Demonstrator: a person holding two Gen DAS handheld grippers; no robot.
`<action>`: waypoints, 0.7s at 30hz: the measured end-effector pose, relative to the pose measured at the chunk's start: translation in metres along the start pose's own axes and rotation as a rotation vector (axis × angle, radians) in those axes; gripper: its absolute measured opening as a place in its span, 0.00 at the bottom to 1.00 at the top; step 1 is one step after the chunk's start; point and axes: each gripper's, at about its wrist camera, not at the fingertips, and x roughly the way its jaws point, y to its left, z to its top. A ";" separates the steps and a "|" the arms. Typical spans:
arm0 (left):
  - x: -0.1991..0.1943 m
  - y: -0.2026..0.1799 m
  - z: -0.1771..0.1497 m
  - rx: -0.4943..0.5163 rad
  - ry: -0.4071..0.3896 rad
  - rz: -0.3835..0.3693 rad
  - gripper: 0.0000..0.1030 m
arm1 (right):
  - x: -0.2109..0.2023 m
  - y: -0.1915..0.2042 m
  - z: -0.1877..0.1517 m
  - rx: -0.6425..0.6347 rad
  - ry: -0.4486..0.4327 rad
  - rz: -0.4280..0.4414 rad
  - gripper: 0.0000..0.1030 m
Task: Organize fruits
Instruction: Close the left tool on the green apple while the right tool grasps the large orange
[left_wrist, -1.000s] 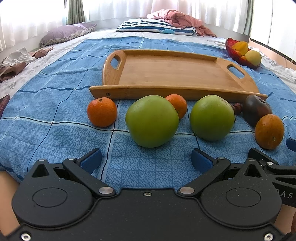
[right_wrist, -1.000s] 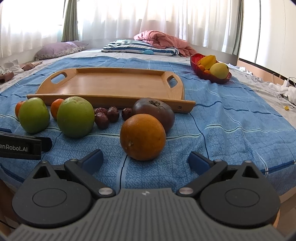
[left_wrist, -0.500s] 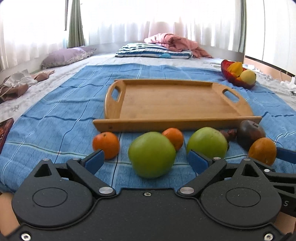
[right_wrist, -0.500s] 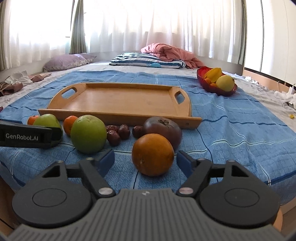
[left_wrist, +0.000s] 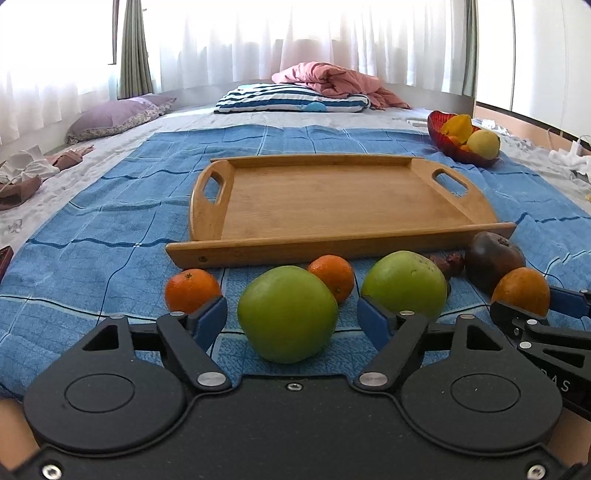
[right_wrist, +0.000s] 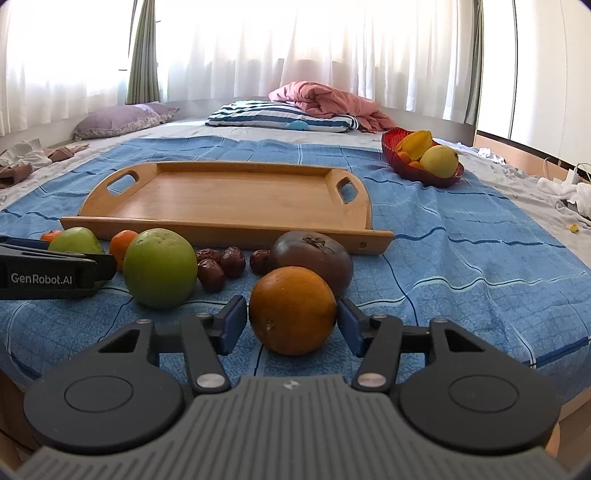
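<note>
Dates (right_wrist: 221, 264) clear in right view; left view mostly hides them.

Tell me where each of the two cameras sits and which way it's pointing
Left wrist: low on the left gripper, facing the wooden tray; its open fingers flank a green apple; the right gripper's tip shows at right.
Right wrist: low on the right gripper, same heading; open fingers flank a large orange; the left gripper intrudes at left.
Shared: tray, fruit row, red bowl, pillows.
</note>
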 end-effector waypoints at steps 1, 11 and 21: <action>0.001 0.000 0.000 0.002 0.003 0.000 0.72 | 0.000 0.000 0.000 -0.001 0.000 -0.001 0.62; 0.009 0.000 -0.003 0.009 0.034 0.000 0.67 | 0.005 0.000 0.000 -0.005 0.016 -0.004 0.60; 0.018 0.005 -0.003 -0.025 0.074 -0.014 0.63 | 0.007 0.002 -0.001 -0.012 0.020 -0.005 0.57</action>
